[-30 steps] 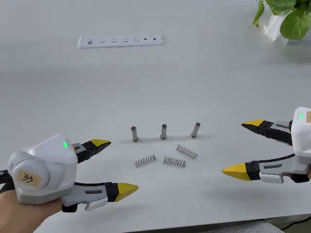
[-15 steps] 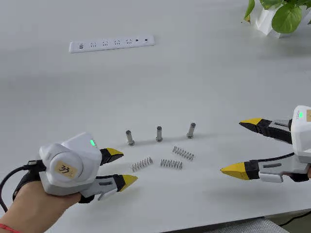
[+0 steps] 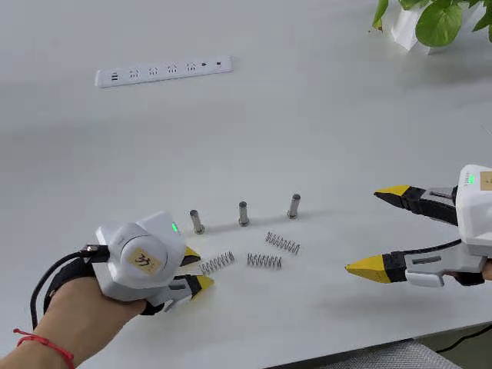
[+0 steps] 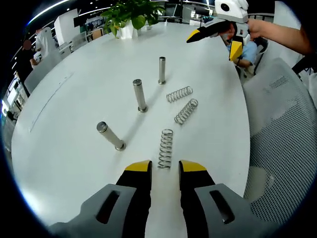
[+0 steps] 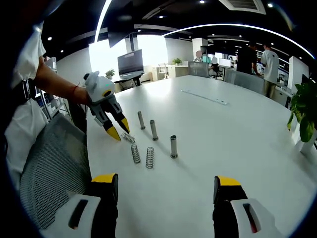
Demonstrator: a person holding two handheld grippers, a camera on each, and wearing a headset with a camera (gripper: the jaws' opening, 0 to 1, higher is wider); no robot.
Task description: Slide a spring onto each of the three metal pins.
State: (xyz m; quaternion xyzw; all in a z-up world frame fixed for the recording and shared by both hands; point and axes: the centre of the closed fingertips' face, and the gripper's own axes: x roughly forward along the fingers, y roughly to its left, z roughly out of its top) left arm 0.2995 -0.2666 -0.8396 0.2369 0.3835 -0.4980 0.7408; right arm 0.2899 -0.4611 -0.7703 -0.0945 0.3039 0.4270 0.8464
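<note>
Pins (image 3: pixel 243 214), three of them, are standing upright in a row on the tabletop (image 3: pixel 307 115), heads up so that a coil can drop over each; none is carrying one yet. Three springs (image 3: pixel 264 261) are lying flat just on the near side of the row. The left hand-held gripper (image 3: pixel 198 270) is hovering low beside the leftmost spring (image 3: pixel 217 263), jaws narrowly apart and gripping nothing, likely lining up along the coil for a pinch. The right hand-held gripper (image 3: pixel 367 231) is hanging well off to the right, jaws spread wide and empty, probably kept clear for now. The left gripper view is showing what the head view is hiding behind the gripper body: that spring's near end is sitting right at the mouth of the gap, not visibly pinched.
</note>
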